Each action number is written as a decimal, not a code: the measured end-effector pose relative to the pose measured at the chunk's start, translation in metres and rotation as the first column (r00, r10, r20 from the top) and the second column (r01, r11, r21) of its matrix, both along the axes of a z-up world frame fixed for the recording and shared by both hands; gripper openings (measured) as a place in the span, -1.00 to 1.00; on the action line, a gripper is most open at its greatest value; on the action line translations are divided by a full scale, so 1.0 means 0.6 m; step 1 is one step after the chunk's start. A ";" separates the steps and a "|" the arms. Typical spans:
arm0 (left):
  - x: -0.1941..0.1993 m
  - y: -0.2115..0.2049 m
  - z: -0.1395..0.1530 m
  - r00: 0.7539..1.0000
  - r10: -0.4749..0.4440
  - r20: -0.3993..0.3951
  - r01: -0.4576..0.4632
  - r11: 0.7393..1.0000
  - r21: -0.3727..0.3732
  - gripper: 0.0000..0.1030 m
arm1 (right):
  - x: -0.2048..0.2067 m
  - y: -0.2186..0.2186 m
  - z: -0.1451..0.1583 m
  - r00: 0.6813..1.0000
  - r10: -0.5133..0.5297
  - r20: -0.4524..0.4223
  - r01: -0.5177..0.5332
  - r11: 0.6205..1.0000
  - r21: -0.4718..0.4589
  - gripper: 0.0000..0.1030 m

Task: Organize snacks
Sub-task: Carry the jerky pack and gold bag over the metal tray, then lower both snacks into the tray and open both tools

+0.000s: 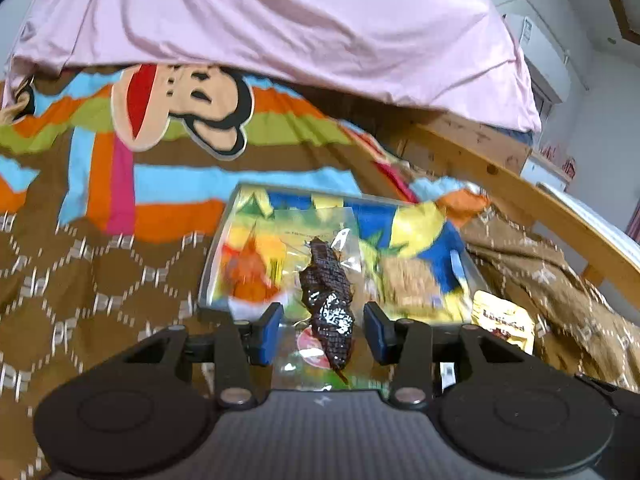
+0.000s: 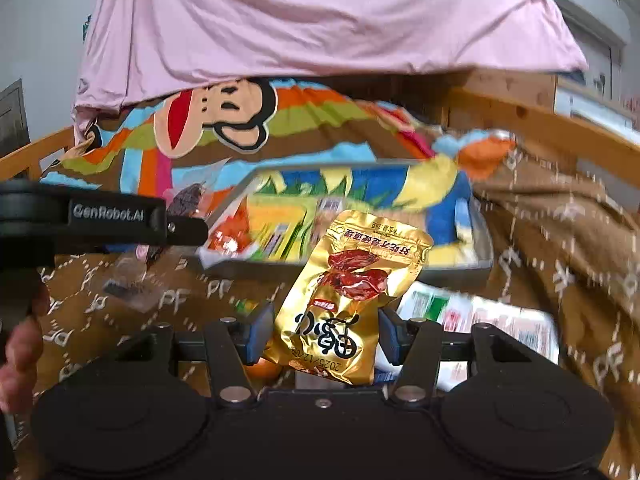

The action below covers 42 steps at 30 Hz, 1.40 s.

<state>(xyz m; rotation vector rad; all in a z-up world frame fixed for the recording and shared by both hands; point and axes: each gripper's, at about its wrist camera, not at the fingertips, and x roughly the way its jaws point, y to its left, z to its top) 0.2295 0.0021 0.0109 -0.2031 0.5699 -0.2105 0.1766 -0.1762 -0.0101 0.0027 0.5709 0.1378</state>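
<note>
While my left tongs (image 1: pixel 324 330) pinch a clear packet of dark jerky (image 1: pixel 329 300), my right tongs (image 2: pixel 326 336) grip a gold pouch (image 2: pixel 348 292). Both hang near the grey tray (image 2: pixel 460 268) on the brown blanket (image 1: pixel 80 280).

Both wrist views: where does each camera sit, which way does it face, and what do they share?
Left wrist: on the left gripper, facing the grey tray; a clear packet with a dark snack sits between its fingers.
Right wrist: on the right gripper, facing the same tray; gold pouch between its fingers, person's hand at left.
Shared: tray, cartoon blanket, pink sheet.
</note>
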 end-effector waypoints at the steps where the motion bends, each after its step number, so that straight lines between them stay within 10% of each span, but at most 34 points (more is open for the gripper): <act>1: 0.011 0.001 0.004 1.000 0.001 0.012 -0.001 1.000 -0.007 -0.08 | 0.009 -0.003 0.002 1.000 0.000 0.010 0.000 1.000 0.000 0.08; 22: 0.192 0.022 -0.083 0.998 0.011 0.064 -0.001 0.989 -0.148 -0.08 | 0.226 -0.055 -0.041 0.985 -0.170 -0.016 0.171 0.983 0.066 0.09; 42: 0.217 -0.003 -0.146 0.998 -0.027 -0.057 0.022 0.997 -0.076 -0.05 | 0.285 -0.035 -0.096 0.992 -0.124 -0.008 0.124 0.992 -0.024 0.18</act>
